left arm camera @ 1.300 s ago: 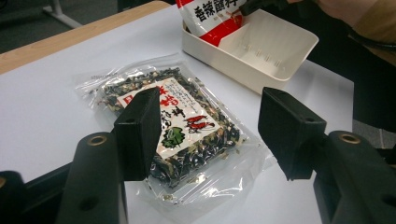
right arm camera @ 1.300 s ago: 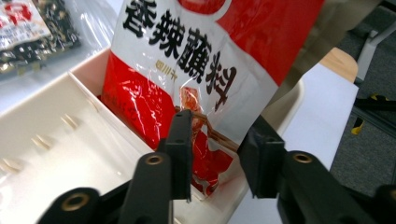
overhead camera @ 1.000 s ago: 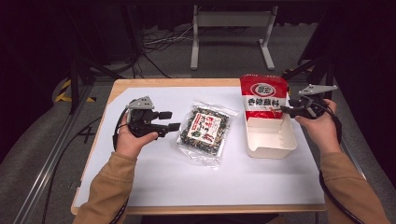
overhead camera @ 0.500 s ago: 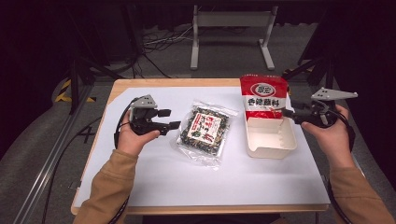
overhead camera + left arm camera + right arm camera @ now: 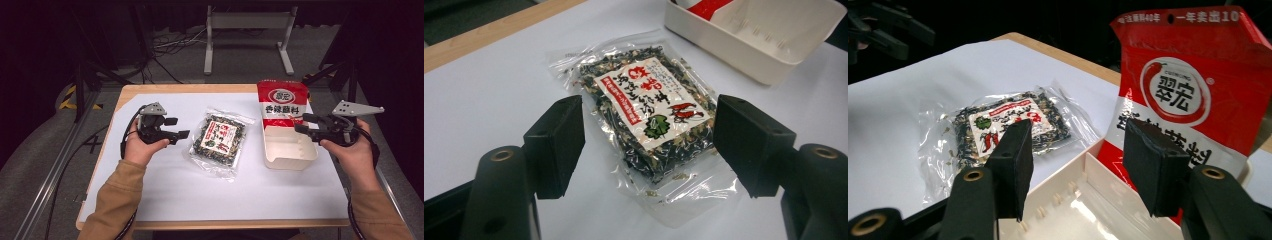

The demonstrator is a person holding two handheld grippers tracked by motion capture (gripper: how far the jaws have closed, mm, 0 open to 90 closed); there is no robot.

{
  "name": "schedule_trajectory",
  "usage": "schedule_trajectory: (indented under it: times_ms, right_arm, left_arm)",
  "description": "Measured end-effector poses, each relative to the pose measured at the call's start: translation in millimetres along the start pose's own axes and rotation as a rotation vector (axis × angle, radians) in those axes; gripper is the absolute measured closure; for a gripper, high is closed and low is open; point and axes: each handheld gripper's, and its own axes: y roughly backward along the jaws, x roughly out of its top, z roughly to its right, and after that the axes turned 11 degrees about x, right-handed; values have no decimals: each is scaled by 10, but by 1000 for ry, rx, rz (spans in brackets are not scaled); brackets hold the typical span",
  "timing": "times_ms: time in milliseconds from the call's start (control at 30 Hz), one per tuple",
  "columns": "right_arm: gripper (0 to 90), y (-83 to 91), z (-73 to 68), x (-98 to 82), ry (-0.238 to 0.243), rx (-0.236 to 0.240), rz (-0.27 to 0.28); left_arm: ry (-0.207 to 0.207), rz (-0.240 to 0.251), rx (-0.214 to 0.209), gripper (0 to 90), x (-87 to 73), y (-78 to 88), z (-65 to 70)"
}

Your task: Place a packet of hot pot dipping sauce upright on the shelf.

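A clear packet of dark dried spice [image 5: 218, 137] lies flat at the table's middle. A red pouch [image 5: 282, 102] stands upright at the far end of a white tray [image 5: 290, 159]. My left gripper [image 5: 179, 127] hovers just left of the packet, open; its jaws have just been opening with nothing between them. In the left gripper view the packet [image 5: 649, 110] lies beyond the open gripper [image 5: 649, 135]. My right gripper [image 5: 302, 123] is at the tray's right rim, open and empty, its jaws recently widened. In the right gripper view the gripper [image 5: 1075, 165] faces the pouch [image 5: 1188, 85] over the tray [image 5: 1083, 200].
White paper [image 5: 165, 190] covers the wooden table [image 5: 165, 89]. A metal stand [image 5: 247, 22] and cables lie on the dark floor behind. The tray [image 5: 724, 65] and a corner of the pouch [image 5: 706, 6] sit beyond the packet in the left gripper view.
My right gripper has drawn back to the right, away from the red pouch, and slightly up. The pouch stays standing in the tray. The left hand has kept its place.
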Motion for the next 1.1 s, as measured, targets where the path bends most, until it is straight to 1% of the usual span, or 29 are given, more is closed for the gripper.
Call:
schedule_trajectory:
  times_ms: [100, 200, 300, 333, 433, 467, 533, 600, 633, 733, 800, 833, 933, 1000, 1067, 1100]
  right_arm:
    - [457, -15, -73, -8, 19, 12, 1]
    - [457, -34, -130, -25, 26, 26, 6]
    - [457, -47, -163, -40, 27, 34, 16]
    - [457, -71, -198, -62, 32, 38, 18]
    - [455, -84, -212, -80, 30, 43, 23]
    - [449, -103, -218, -92, 28, 45, 17]
    - [446, -108, -219, -95, 31, 40, 12]
    - [445, -109, -227, -98, 34, 41, 14]
    - [445, -109, -233, -98, 37, 39, 12]
    - [445, -115, -257, -95, 43, 40, 9]
    - [445, -119, -279, -94, 48, 40, 6]
    - [445, -119, -279, -94, 48, 40, 6]
    - [439, -125, -305, -100, 50, 40, 6]
    - [432, -130, -313, -113, 46, 37, 4]
    - [430, -133, -319, -135, 42, 38, 1]
    - [428, -132, -321, -143, 41, 37, 1]
  left_arm:
    - [-7, -14, 18, 299, -18, -29, 0]
    - [-12, -12, 38, 303, -31, -50, -27]
    - [-4, -17, 51, 306, -45, -67, -44]
    - [-1, -20, 58, 311, -49, -80, -54]
    - [8, -45, 82, 311, -48, -103, -47]
    - [10, -50, 90, 310, -45, -112, -44]
    - [30, -51, 72, 309, -41, -137, -46]
    - [43, -56, 64, 309, -33, -186, -57]
    - [57, -58, 63, 309, -30, -210, -58]
    - [59, -67, 56, 315, -15, -258, -75]
    - [63, -70, 51, 323, 17, -335, -94]
    - [63, -70, 51, 324, 17, -335, -94]
    - [58, -75, 53, 326, 53, -425, -105]
    - [55, -90, 47, 326, 91, -501, -122]
    - [49, -88, 51, 326, 125, -558, -142]
    - [54, -88, 44, 331, 136, -589, -147]
